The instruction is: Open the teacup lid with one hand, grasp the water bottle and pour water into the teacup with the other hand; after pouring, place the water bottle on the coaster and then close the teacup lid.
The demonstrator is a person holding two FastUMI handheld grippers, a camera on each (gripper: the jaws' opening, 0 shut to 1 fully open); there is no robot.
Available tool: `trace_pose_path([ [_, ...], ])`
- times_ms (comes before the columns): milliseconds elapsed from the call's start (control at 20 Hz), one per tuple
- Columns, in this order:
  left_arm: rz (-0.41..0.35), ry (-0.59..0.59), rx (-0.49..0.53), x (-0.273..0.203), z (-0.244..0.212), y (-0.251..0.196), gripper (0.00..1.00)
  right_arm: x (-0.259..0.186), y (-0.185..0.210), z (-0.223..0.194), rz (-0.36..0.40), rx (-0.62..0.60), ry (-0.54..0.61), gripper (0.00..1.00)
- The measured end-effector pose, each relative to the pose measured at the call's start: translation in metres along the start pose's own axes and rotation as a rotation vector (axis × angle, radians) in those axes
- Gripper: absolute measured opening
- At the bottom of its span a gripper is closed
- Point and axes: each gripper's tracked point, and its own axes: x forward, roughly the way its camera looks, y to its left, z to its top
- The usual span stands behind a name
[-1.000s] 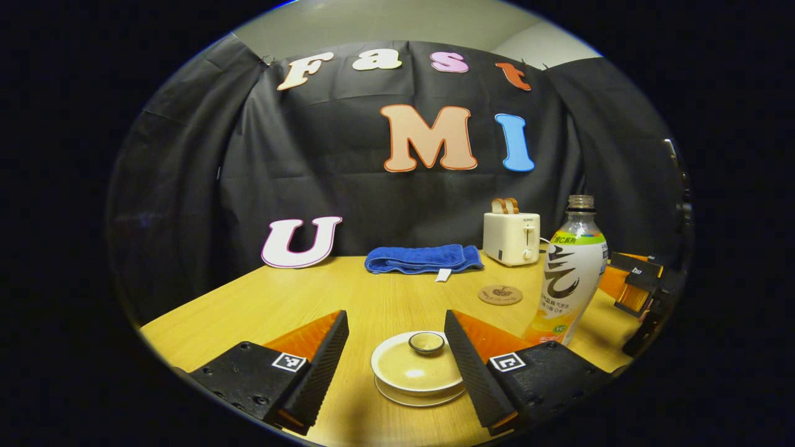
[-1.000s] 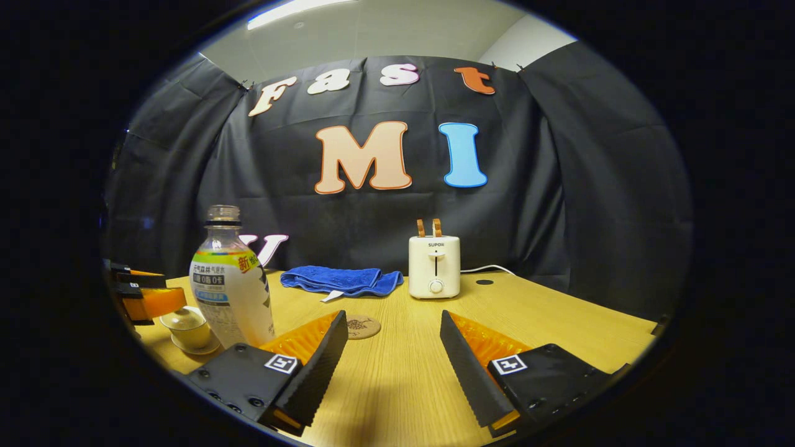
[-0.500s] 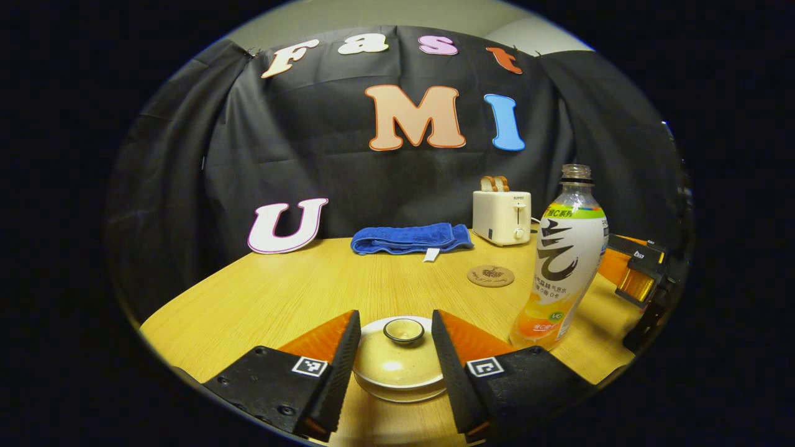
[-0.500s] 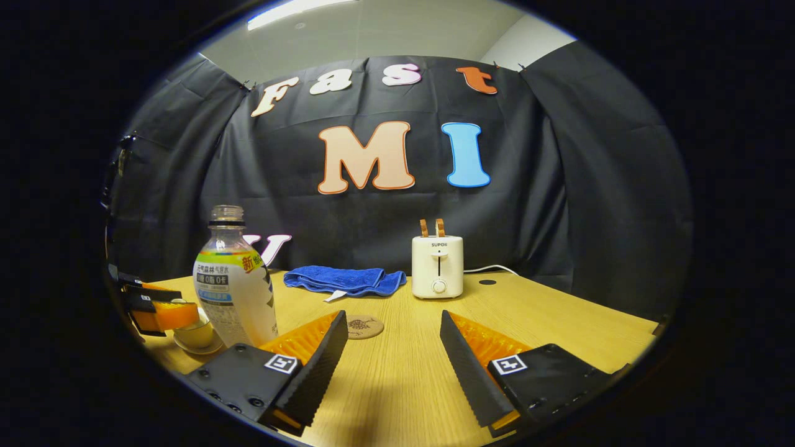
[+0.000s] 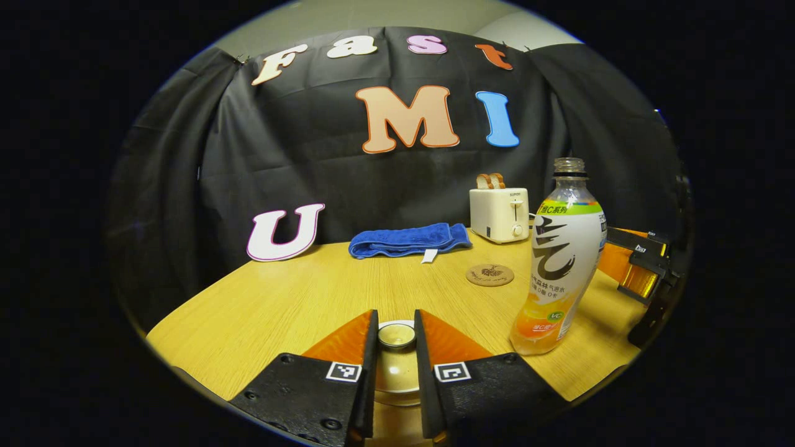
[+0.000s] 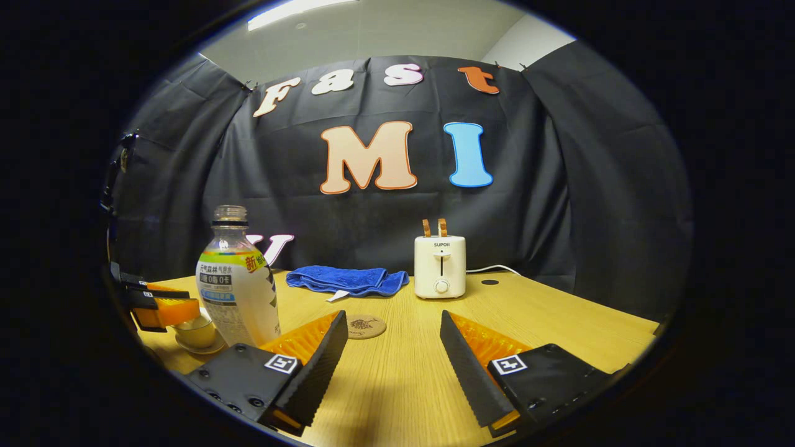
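Note:
The cream teacup lid (image 5: 396, 336) lies between the fingers of my left gripper (image 5: 395, 318), which is shut on its small round knob; the cup below is mostly hidden. In the right gripper view the teacup (image 6: 195, 333) sits on its saucer under the left gripper (image 6: 158, 304). The uncapped water bottle (image 5: 562, 261) stands upright just right of the cup, also seen as the water bottle (image 6: 238, 292). My right gripper (image 6: 392, 315) hovers open over bare table, right of the bottle and apart from it. The round brown coaster (image 6: 365, 326) lies just ahead of it.
A cream toaster (image 6: 440, 267) with two slices and a folded blue towel (image 6: 345, 279) sit at the back of the wooden table (image 6: 559, 323). The other gripper (image 5: 640, 273) shows at the right behind the bottle. Black cloth walls enclose the table.
My left gripper moved in over the teacup and its fingers went from wide open to shut on the lid knob. The right gripper barely shifted and stays open.

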Motion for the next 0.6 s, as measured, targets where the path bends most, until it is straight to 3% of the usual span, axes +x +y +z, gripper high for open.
trace_pose_path([
  [100, -0.004, -0.005, -0.002, 0.000, 0.001, 0.000, 0.25, -0.002, 0.006, -0.001, 0.026, 0.000, 0.003, 0.94],
  [150, -0.004, -0.011, -0.009, -0.001, 0.001, 0.001, 0.24, -0.002, 0.006, 0.000, 0.034, 0.001, 0.002, 0.99],
  [350, 0.002, -0.028, -0.031, -0.001, 0.006, 0.004, 0.22, -0.010, 0.013, -0.001, 0.068, 0.002, 0.007, 0.94],
  [600, 0.030, -0.072, -0.047, -0.007, 0.022, 0.016, 0.22, -0.029, 0.035, -0.002, 0.157, 0.006, 0.014, 0.94],
])
